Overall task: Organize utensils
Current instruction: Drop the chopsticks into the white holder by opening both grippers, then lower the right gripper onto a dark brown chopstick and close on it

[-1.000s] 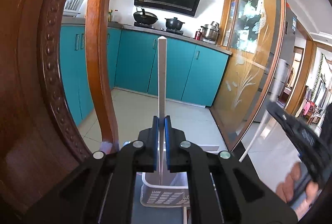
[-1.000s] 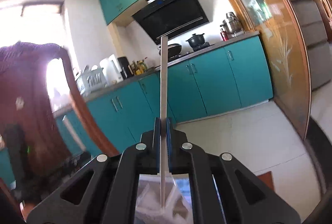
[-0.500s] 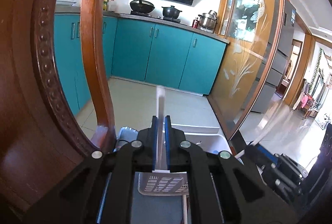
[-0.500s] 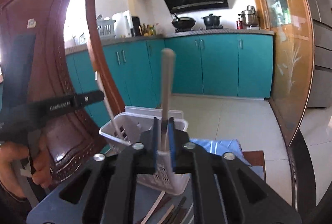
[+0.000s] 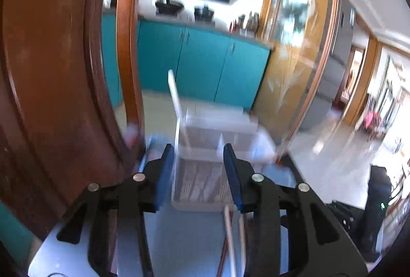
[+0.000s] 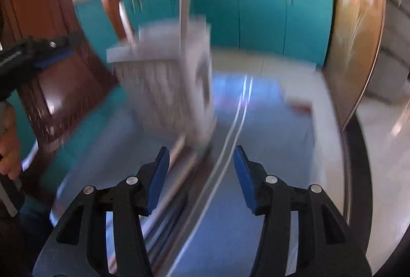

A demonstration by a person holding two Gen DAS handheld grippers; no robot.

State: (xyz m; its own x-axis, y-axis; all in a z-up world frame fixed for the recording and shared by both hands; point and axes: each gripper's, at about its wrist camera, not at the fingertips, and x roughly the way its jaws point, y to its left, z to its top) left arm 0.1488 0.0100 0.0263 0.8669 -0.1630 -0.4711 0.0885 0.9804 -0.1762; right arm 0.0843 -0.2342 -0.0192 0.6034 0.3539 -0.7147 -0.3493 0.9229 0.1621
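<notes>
Risk, caddy: the white caddy (image 5: 217, 149) looks light and tall; a careless nudge from either gripper could tip it and spill the sticks inside. This is a judgement, not something seen.
Risk, loose sticks: chopsticks (image 6: 225, 123) on the blue mat (image 6: 269, 149) lie close together; a pinch aimed between them may catch two at once or roll one away.
Risk, blur: both views are smeared by motion, so exact alignment over any stick cannot be read.
Left gripper (image 5: 198, 161): jaws wide apart, nothing between them; the caddy sits just beyond, at 12 o'clock, apart from the pads.
Right gripper (image 6: 201, 166): jaws wide apart, holding nothing; a pale stick runs through the gap on the mat below. Contact cannot be told.
Sticks in caddy: one leans toward 11 o'clock in the left view (image 5: 176, 108); another stands upright in the right view (image 6: 185, 8).
Sticks on mat: a few lie at 6 o'clock of the caddy (image 5: 230, 238), under the left gripper's right jaw.
Caddy, right view: at 11 o'clock of the right gripper (image 6: 164, 87), on the mat.
Remaining: loose sticks not yet sorted.
</notes>
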